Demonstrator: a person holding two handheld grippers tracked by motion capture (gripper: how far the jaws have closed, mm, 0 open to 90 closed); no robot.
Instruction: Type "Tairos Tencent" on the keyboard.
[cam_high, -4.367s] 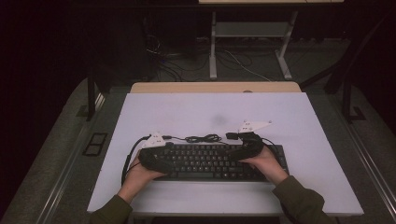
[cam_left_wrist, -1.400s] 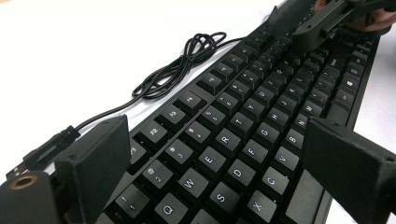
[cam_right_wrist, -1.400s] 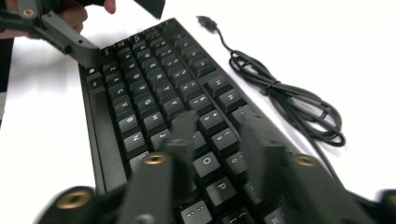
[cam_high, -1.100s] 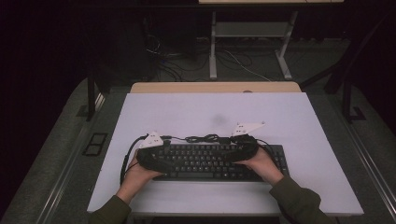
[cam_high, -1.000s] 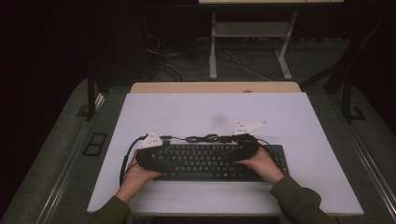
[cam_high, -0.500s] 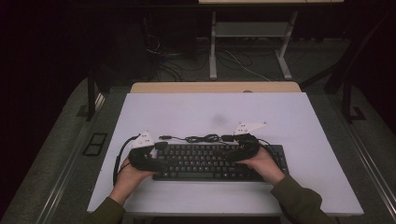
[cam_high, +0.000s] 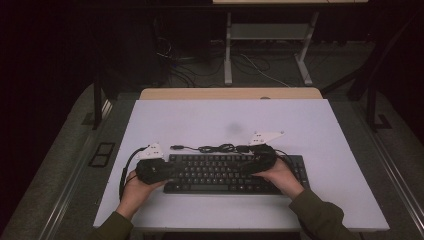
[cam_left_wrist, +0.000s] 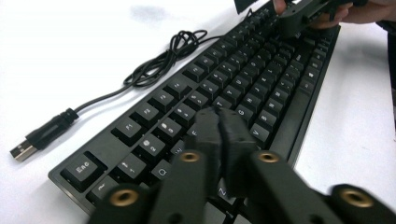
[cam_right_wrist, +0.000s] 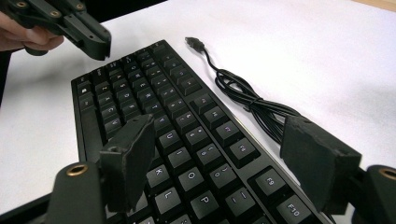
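Observation:
A black keyboard (cam_high: 220, 172) lies near the front of the white table (cam_high: 325, 125). Its coiled cable (cam_high: 215, 148) runs along the back edge to a loose USB plug (cam_high: 175, 147). My left gripper (cam_high: 169, 170) hovers over the keyboard's left end. In the left gripper view its fingertips (cam_left_wrist: 219, 135) are pressed together above the keys (cam_left_wrist: 261, 79); the jaws have just been closing with nothing between them. My right gripper (cam_high: 248, 165) is over the right half. Its jaws (cam_right_wrist: 219, 158) stand wide apart above the keys (cam_right_wrist: 140, 93), one pad (cam_right_wrist: 128, 158) over the letters, the other by the back edge.
Each gripper view shows the other gripper across the keyboard: the right one (cam_left_wrist: 299, 14) and the left one (cam_right_wrist: 95, 44). The cable coil (cam_right_wrist: 243, 98) lies just behind the function row. A wooden tabletop (cam_high: 230, 93) adjoins the far edge; a metal frame (cam_high: 270, 35) and floor cables lie beyond.
The left hand has drifted slightly left and toward the table's front edge along the keyboard's left end. The right hand and the keyboard have stayed put.

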